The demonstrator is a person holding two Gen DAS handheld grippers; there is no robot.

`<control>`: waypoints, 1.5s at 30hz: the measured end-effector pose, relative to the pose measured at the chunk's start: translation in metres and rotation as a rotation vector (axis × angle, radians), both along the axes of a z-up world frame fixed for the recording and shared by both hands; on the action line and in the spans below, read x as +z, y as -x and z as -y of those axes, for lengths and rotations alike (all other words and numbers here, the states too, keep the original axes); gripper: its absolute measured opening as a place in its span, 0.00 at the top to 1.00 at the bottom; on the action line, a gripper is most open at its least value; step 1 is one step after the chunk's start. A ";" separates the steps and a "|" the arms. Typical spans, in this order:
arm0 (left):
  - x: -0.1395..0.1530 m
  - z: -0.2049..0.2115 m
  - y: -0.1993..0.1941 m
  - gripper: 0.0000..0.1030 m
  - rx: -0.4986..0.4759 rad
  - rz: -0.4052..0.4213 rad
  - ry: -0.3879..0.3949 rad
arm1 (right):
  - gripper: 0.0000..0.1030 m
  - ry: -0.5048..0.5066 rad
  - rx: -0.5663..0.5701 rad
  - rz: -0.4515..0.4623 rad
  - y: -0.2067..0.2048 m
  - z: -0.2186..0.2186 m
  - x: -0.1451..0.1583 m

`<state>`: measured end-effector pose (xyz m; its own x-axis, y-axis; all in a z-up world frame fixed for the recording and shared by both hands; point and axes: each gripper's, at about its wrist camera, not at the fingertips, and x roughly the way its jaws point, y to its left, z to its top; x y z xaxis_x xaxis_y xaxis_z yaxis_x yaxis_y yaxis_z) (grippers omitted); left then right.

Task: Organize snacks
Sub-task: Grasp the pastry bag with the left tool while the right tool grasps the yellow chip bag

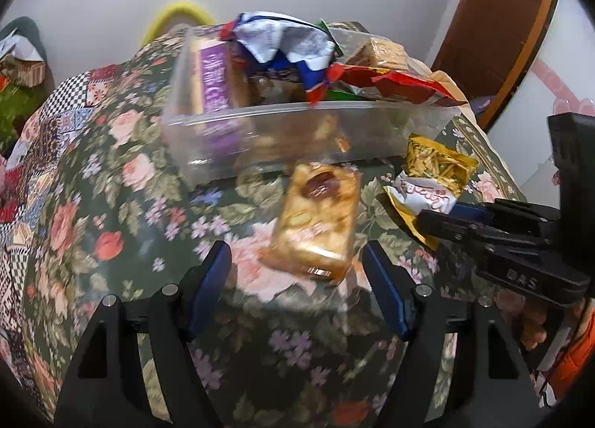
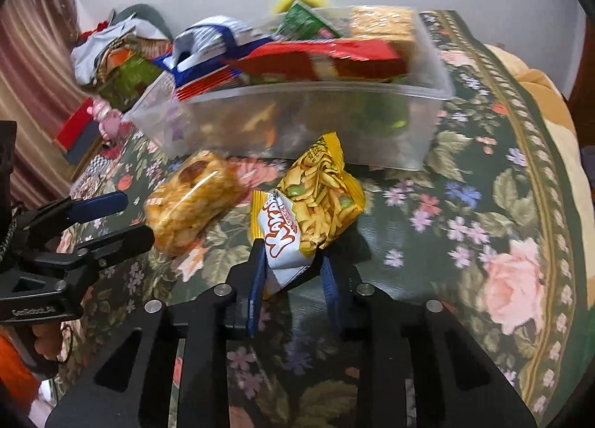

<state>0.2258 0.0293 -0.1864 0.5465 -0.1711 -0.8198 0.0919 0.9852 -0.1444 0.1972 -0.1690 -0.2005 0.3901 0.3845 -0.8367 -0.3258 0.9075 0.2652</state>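
Yellow snack bag (image 2: 316, 201) pinched in right claw (image 2: 293, 279).

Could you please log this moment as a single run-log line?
left hand-held gripper: open, around pastry pack | right hand-held gripper: closed on yellow snack bag | clear bin: full

My clear plastic bin (image 2: 297, 112) stands heaped with packets: a red one (image 2: 327, 60) lies across the top, a blue-and-white one (image 2: 208, 45) at one end. Just in front of the bin lies a clear-wrapped pastry (image 1: 316, 219). Beside the pastry, also near the bin, sits a yellow chip bag (image 2: 316, 201), its white end pinched.
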 end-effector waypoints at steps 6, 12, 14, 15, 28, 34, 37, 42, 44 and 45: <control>-0.010 0.011 -0.023 0.30 0.006 -0.017 0.000 | 0.82 0.016 -0.015 0.032 0.007 0.012 0.008; -0.013 0.020 -0.031 0.57 -0.010 -0.016 -0.009 | 0.83 0.021 -0.020 0.058 0.009 0.015 0.015; -0.012 0.018 -0.029 0.57 -0.005 -0.011 0.005 | 0.84 0.022 -0.019 0.064 0.010 0.014 0.017; -0.011 0.017 -0.027 0.57 -0.004 -0.012 0.012 | 0.84 0.019 -0.017 0.067 0.011 0.014 0.018; 0.012 0.001 0.015 0.57 0.009 0.036 0.019 | 0.56 0.056 -0.021 0.004 0.012 0.012 0.015; 0.015 0.001 0.029 0.57 0.007 0.045 0.022 | 0.43 0.045 -0.067 -0.007 -0.009 0.013 0.012; 0.015 -0.001 0.027 0.57 0.010 0.045 0.025 | 0.43 0.022 -0.089 -0.035 -0.021 0.013 0.004; 0.017 -0.002 0.027 0.57 0.014 0.049 0.031 | 0.61 0.024 -0.106 -0.004 -0.022 0.010 0.002; 0.020 -0.003 0.028 0.57 0.016 0.056 0.034 | 0.63 0.033 -0.098 0.015 -0.018 0.010 0.005; 0.023 -0.003 0.028 0.57 0.017 0.061 0.036 | 0.63 0.042 -0.092 0.026 -0.015 0.009 0.007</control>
